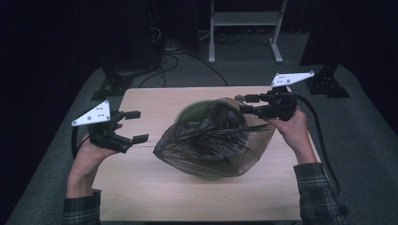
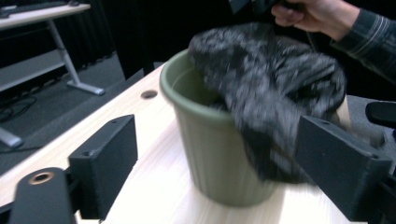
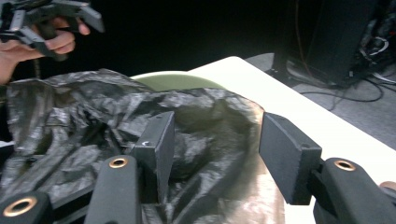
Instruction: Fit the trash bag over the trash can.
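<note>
A green plastic bin point(image 1: 192, 111) point(image 2: 210, 154) stands upright in the middle of the wooden table point(image 1: 141, 187). A crumpled black trash bag point(image 1: 211, 140) point(image 2: 275, 93) point(image 3: 70, 116) is draped over its rim and sags down the near side onto the table. My left gripper point(image 1: 137, 126) point(image 2: 219, 158) hovers left of the bag, open with nothing between its jaws. My right gripper point(image 1: 242, 104) point(image 3: 215, 149) is at the bag's far right edge, by the bin's rim point(image 3: 173, 80). Its jaws stand apart over the bag's loose plastic without pinching it.
A white table frame point(image 1: 244, 18) stands on the grey floor behind the table, with cables point(image 1: 164, 61) at the back left. Dark stands flank the table's far corners. A small round hole point(image 2: 149, 94) marks the tabletop near the bin.
</note>
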`<state>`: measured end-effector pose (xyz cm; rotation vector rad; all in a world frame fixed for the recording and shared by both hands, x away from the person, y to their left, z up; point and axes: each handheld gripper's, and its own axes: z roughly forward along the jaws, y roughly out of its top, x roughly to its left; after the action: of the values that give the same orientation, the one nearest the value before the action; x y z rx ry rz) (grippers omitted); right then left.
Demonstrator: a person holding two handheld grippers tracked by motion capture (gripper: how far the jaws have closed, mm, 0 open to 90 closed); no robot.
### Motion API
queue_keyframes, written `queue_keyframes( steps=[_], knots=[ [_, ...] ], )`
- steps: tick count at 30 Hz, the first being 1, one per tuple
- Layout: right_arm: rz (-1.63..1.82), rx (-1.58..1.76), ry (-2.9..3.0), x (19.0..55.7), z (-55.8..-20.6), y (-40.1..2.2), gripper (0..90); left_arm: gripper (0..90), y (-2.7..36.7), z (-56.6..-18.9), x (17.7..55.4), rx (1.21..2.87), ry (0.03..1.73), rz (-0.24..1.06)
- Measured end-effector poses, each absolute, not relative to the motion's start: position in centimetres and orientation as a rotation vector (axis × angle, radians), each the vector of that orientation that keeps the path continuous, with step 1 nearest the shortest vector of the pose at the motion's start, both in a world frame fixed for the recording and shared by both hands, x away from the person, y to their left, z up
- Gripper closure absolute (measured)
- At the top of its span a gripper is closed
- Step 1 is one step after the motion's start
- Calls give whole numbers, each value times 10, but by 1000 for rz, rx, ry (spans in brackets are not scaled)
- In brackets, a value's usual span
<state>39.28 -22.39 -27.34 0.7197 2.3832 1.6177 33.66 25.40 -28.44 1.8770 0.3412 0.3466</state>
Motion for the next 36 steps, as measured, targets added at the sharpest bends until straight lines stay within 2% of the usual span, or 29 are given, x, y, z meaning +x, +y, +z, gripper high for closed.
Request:
queue_keyframes(
  steps=[11,17,23,28,30,35,36],
  knots=[
    [1610,659,2441,383,-280,-209,437,211,162,-276,364,1970,167,252],
    [1588,672,2434,378,-288,-213,426,227,154,-283,380,2018,250,258],
    [1616,750,2384,379,-295,-239,424,357,167,-290,389,2022,332,211],
    [1592,773,2369,380,-297,-243,419,481,170,-297,392,2032,369,188],
    [1588,782,2357,384,-297,-243,414,572,172,-298,392,2049,370,182],
    [1563,841,2357,396,-302,-243,412,896,176,-298,392,2066,362,182],
    [1558,858,2362,399,-304,-243,436,897,178,-297,392,2058,370,191]
  ],
)
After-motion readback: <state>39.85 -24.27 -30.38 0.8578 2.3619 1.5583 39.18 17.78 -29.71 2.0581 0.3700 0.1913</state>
